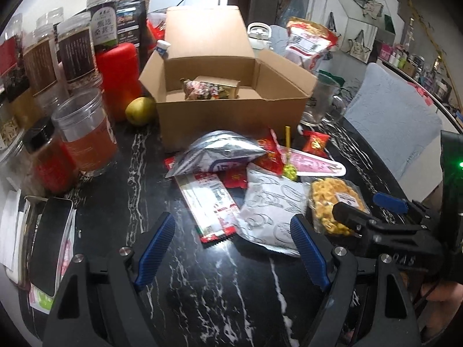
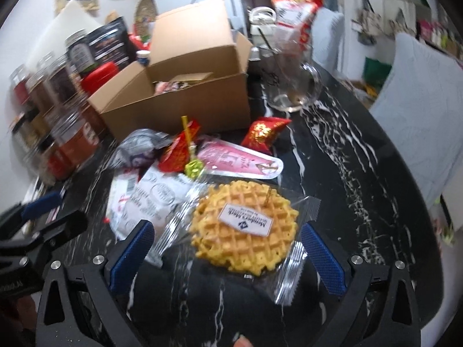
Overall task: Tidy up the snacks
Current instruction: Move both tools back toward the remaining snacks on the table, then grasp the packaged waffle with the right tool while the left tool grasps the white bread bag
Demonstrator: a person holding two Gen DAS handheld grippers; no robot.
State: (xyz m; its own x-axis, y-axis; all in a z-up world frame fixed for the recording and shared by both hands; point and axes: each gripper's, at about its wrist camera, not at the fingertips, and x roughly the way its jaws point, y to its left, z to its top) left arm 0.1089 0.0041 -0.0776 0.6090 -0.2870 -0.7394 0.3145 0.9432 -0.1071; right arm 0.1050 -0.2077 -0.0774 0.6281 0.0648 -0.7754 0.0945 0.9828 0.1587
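right gripper (image 2: 228, 248) gapes level around the waffle pack (image 2: 244, 232); left gripper (image 1: 234, 248) hovers spread.

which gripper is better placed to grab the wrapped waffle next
Right. The right gripper is open with the wrapped waffle lying between its fingers. The left gripper is open over the white packet, with the waffle off to its right.
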